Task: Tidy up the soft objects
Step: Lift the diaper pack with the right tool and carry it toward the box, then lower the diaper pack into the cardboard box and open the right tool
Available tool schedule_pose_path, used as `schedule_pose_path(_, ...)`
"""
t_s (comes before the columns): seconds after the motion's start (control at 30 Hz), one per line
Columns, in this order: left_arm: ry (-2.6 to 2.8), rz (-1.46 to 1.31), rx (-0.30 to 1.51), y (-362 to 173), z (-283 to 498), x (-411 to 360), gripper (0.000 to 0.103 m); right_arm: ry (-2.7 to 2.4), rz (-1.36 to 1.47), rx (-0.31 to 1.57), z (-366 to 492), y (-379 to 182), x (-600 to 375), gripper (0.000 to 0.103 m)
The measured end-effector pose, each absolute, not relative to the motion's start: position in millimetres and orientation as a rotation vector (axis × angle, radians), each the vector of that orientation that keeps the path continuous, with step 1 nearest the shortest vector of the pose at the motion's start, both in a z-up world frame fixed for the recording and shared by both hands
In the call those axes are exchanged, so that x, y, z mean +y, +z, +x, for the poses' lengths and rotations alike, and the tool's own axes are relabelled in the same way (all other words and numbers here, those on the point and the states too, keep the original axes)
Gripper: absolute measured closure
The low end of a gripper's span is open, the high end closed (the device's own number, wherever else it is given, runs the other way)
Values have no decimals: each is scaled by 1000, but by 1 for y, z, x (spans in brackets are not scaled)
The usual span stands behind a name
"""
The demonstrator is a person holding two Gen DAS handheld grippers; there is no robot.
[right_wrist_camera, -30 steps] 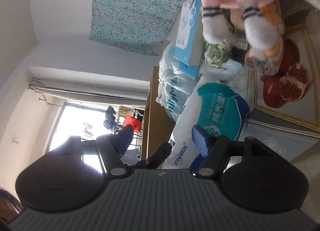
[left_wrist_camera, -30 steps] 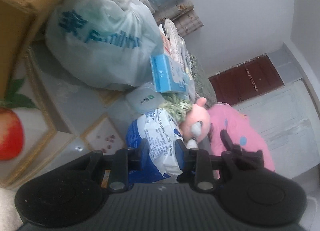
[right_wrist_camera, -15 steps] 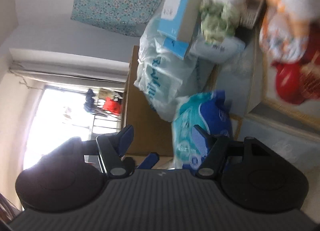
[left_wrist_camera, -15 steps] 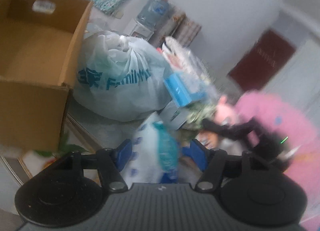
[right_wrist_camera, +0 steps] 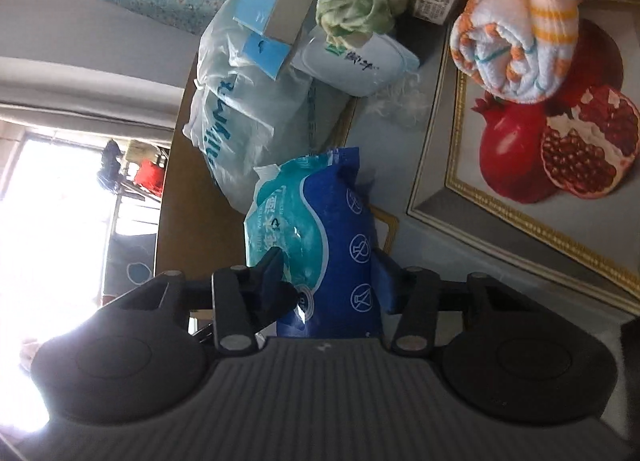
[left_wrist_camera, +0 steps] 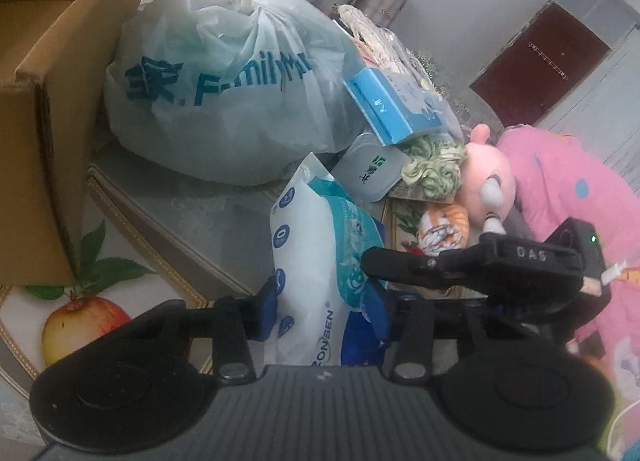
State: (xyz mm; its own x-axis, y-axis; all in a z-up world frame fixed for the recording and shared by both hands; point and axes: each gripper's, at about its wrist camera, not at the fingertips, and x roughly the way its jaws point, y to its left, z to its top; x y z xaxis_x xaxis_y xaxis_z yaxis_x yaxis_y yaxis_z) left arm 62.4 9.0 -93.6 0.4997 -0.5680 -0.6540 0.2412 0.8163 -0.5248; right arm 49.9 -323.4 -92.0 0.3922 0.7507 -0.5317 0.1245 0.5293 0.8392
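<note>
Both grippers clamped on one soft blue-and-white wipes pack (left_wrist_camera: 320,261), standing on end on the fruit-printed counter (left_wrist_camera: 168,217). Left gripper (left_wrist_camera: 326,311), jaws just closing, blue pads pressed into the pack's lower sides. Right gripper (right_wrist_camera: 332,281), jaws also just closing, squeezing the same pack; seen from the left wrist as a black arm (left_wrist_camera: 472,265) reaching in from the right. Behind the pack: tied white plastic bag (left_wrist_camera: 224,97) beside a cardboard box (left_wrist_camera: 44,141). Near it: blue tissue box (left_wrist_camera: 392,109), green cloth (left_wrist_camera: 432,169), flat wipes packet (left_wrist_camera: 368,173), rolled striped towel (right_wrist_camera: 508,57), pink plush toy (left_wrist_camera: 488,177).
</note>
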Motion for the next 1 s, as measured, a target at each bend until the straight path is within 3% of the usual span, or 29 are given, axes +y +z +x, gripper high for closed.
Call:
schedule_pose_path(0.33, -599, -279, 774, -21, 64, -26, 62, 487, 932, 902, 30, -14, -364, 57)
schedule_pose_path(0.6, -600, -239, 707, 59, 122, -27, 63, 542, 858, 791, 94, 66, -367, 56)
schedule_pose_path(0.8, -485, -274, 688, 97, 170, 22, 63, 647, 797, 832, 178, 109, -309, 56)
schedule_pose_path(1.0, -271, -323, 690, 110, 198, 116, 63, 787, 736, 963, 271, 119, -177, 56)
